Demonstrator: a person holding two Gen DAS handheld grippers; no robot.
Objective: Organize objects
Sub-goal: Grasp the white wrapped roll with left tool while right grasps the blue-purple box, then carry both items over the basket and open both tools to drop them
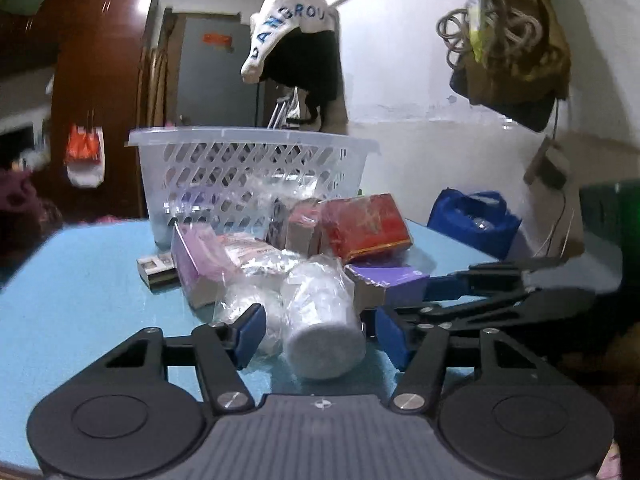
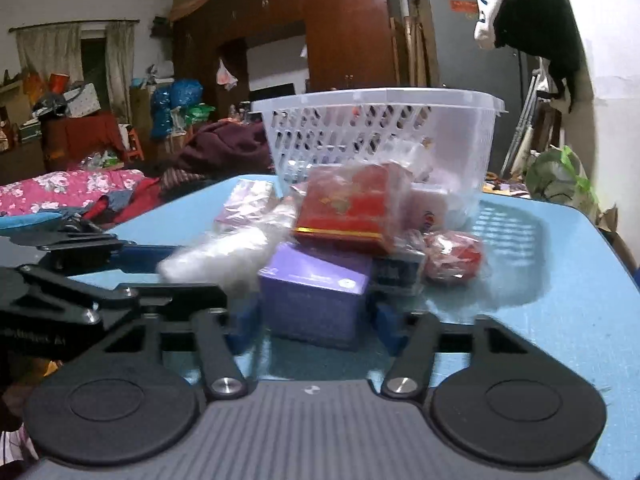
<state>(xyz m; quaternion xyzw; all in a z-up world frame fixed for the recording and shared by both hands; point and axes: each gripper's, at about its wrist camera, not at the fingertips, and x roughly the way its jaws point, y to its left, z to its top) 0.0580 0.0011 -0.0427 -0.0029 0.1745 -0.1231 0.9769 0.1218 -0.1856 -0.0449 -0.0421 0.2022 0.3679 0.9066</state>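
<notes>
On blue table (image 1: 72, 280), before basket (image 1: 248, 172): heaped packets. Left gripper (image 1: 320, 332) spread around white roll (image 1: 320, 320); right gripper (image 2: 312, 320) spread around purple box (image 2: 316, 288), beneath red box (image 2: 352, 208).

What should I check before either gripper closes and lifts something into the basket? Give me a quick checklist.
1. Left gripper open around the white wrapped roll: ok.
2. Right gripper open around the purple box: ok.
3. Pads touching either item: cannot tell.
4. Red box leaning on the purple box, may shift when lifted: not ok.
5. Basket upright on the blue table: ok.
6. Free room inside the basket: cannot tell.
</notes>
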